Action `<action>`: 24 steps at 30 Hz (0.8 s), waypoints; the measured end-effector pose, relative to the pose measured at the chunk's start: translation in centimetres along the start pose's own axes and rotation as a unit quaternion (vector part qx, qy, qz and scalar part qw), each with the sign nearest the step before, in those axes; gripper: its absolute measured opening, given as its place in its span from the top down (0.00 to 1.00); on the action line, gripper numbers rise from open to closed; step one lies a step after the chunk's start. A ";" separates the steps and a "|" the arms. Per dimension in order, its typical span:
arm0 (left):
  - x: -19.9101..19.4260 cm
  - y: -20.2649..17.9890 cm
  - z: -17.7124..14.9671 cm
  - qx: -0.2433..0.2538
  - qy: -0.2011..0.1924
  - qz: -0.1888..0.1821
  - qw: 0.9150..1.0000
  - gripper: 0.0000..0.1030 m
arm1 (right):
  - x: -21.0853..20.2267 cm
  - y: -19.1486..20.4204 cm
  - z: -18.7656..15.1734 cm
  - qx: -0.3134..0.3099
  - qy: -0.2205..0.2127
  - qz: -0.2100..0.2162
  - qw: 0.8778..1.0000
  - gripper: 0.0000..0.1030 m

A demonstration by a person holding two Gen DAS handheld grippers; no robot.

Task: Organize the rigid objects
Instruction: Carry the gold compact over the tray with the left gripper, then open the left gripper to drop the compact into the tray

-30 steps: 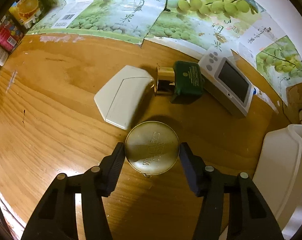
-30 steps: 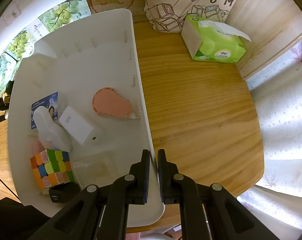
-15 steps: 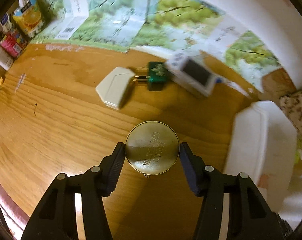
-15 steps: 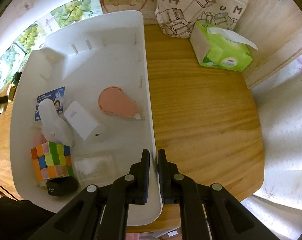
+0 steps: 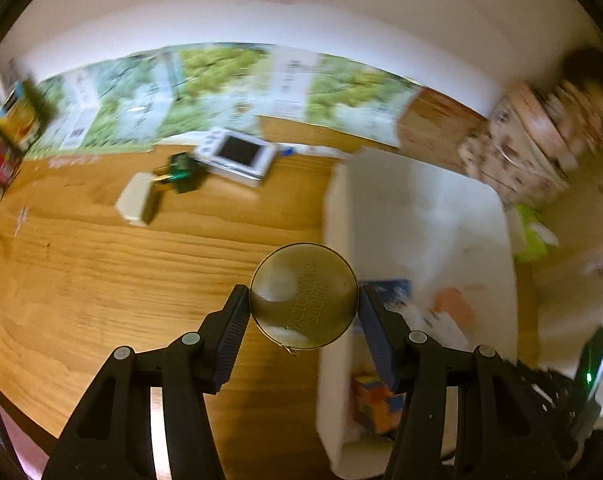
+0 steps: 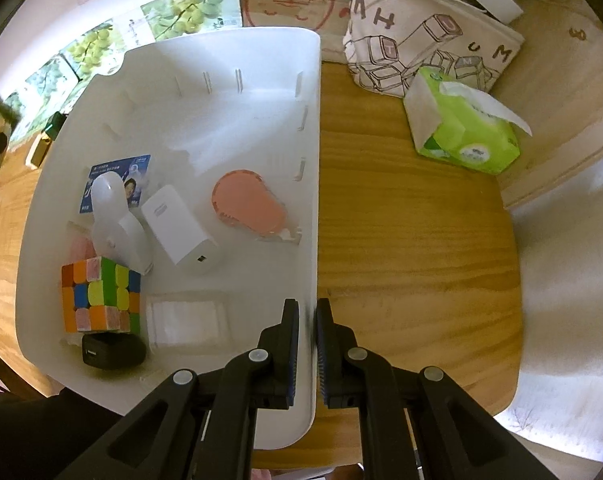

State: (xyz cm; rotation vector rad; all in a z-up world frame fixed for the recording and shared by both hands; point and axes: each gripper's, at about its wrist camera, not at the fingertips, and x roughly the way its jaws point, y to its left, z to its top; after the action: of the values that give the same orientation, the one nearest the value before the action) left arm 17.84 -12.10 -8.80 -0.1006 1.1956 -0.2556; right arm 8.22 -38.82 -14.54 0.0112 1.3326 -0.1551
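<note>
A round gold tin [image 5: 301,312] hangs above the wooden table with my left gripper [image 5: 303,294] shut on its sides, at the left wall of the white bin [image 5: 421,216]. My right gripper [image 6: 307,312] is shut on the right wall of the same white bin [image 6: 221,40]. In the bin lie a colour cube [image 6: 99,296], a white charger [image 6: 179,230], a pink tape dispenser [image 6: 247,210], a black adapter [image 6: 111,350] and a clear box [image 6: 185,320]. On the table stay a white flat case [image 5: 135,200], a green bottle [image 5: 179,172] and a white screen device [image 5: 237,154].
A green tissue pack [image 6: 461,136] and a printed canvas bag [image 6: 421,40] sit on the table right of the bin. Grape-printed sheets [image 5: 205,80] line the back wall. The table's front edge runs close under both grippers.
My left gripper has risen with the tin and swung right, so the bin now lies under its right finger. The right gripper kept its hold and rolled a little.
</note>
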 end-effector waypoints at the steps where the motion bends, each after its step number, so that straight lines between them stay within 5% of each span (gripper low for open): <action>1: 0.0 -0.7 -0.2 0.009 0.001 -0.002 1.000 0.43 | -0.1 0.0 -0.1 -0.001 -0.002 0.002 1.000 0.90; 13: 1.0 -9.3 -4.1 0.128 0.045 -0.036 0.990 0.43 | -0.1 -0.3 -0.2 -0.012 -0.012 0.021 1.000 0.90; 17: 1.5 -10.1 -4.8 0.142 0.060 -0.046 0.987 0.41 | 0.0 -0.3 -0.2 -0.013 -0.013 0.022 1.000 0.90; 19: 1.6 -10.0 -4.9 0.140 0.061 -0.041 0.987 0.30 | 0.0 -0.3 -0.2 -0.013 -0.013 0.022 1.000 0.90; 24: 1.4 -8.5 -4.1 0.123 0.052 -0.025 0.991 0.24 | 0.0 -0.2 -0.3 -0.007 -0.011 0.018 1.000 0.90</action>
State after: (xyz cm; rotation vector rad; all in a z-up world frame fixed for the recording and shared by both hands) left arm 13.26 -20.40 -9.77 0.0990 1.2573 -0.4539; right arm 7.93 -38.98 -14.58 0.0210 1.3098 -0.1140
